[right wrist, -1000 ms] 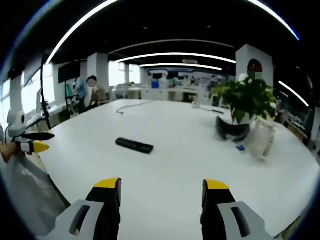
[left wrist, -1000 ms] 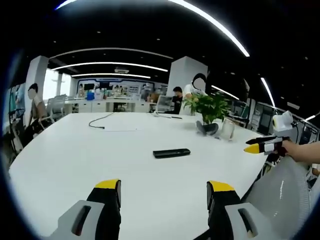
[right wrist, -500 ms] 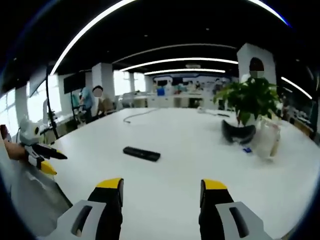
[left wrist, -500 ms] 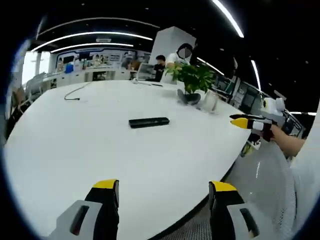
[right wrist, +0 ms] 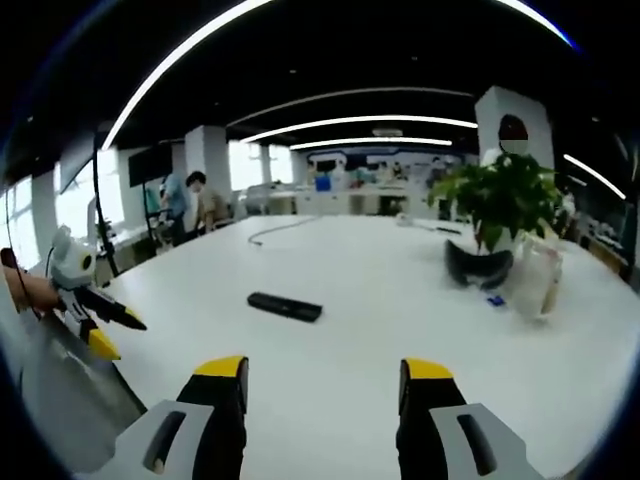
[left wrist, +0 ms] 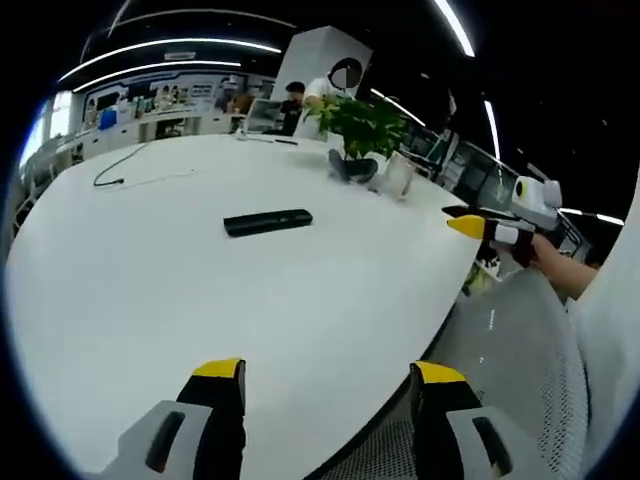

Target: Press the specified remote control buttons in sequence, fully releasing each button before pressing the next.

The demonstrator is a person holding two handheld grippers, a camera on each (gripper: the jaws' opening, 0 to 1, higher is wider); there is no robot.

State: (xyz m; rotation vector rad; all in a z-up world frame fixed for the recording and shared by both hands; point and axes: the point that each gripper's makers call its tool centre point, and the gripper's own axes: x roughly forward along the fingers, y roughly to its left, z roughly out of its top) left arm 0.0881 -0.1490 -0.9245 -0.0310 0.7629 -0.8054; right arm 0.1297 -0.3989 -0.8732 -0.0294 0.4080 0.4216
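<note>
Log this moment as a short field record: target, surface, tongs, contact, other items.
target: black remote control lying flat on the white table
left tongs: open, apart from the remote
right tongs: open, apart from the remote
contact: none
other items: potted plant, cable

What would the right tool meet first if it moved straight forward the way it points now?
Probably the bare white table. The right tool is open above it, and the black remote lies farther ahead, slightly left of that line; depth is uncertain.
</note>
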